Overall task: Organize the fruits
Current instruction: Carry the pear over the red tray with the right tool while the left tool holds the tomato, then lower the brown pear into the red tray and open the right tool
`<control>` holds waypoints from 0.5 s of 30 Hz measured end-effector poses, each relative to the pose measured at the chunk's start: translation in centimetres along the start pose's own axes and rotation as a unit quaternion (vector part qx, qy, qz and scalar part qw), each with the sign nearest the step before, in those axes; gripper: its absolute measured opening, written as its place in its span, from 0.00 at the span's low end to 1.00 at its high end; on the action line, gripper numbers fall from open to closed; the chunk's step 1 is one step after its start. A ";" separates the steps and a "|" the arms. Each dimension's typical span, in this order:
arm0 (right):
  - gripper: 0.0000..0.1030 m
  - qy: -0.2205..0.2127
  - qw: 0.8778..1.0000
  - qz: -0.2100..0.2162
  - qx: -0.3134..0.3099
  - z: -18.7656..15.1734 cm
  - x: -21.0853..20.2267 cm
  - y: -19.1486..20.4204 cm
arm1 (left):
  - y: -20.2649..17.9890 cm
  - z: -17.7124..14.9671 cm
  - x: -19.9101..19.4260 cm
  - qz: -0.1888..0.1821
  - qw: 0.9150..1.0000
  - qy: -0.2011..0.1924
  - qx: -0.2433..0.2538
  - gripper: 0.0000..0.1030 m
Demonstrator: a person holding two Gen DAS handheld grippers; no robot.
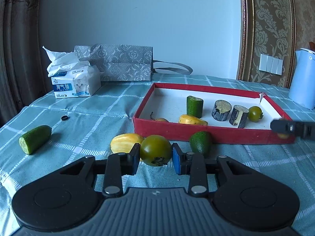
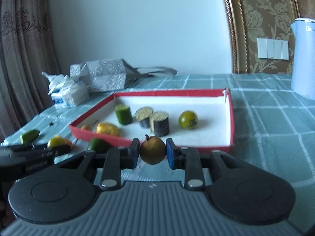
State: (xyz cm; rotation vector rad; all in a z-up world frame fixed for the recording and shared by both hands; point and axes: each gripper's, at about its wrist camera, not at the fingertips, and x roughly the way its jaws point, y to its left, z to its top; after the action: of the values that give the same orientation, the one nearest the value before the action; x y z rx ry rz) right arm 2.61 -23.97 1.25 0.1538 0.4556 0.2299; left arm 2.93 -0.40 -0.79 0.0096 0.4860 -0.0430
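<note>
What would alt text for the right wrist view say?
The right gripper holds a small brown round fruit just short of a red box on a checked tablecloth. Inside lie a green tomato, cucumber piece and two dark cut chunks.

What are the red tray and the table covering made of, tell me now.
Red tray: looks like cardboard, matte red outside, white inside; one corner is torn open. Table covering: woven cloth, teal check, matte; it shows wrinkles and a puckered fold.
</note>
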 end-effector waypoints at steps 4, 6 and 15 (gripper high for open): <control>0.26 -0.014 1.000 -0.010 -0.001 1.8 0.2 -0.1 | 0.3 0.0 0.1 0.001 1.000 0.002 -0.007 0.31; 0.26 -0.020 1.000 -0.013 -0.004 2.7 0.4 0.0 | 0.4 0.0 0.1 0.001 1.000 0.002 -0.009 0.31; 0.26 -0.016 0.999 -0.047 -0.018 5.3 3.8 -0.3 | 0.6 0.0 0.2 0.001 1.000 0.006 -0.014 0.31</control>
State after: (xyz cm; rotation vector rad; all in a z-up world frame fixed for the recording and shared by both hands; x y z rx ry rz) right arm 8.34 -23.82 4.33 0.1000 0.4246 0.1438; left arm 3.16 0.23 -0.87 -0.0177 0.4988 -0.0335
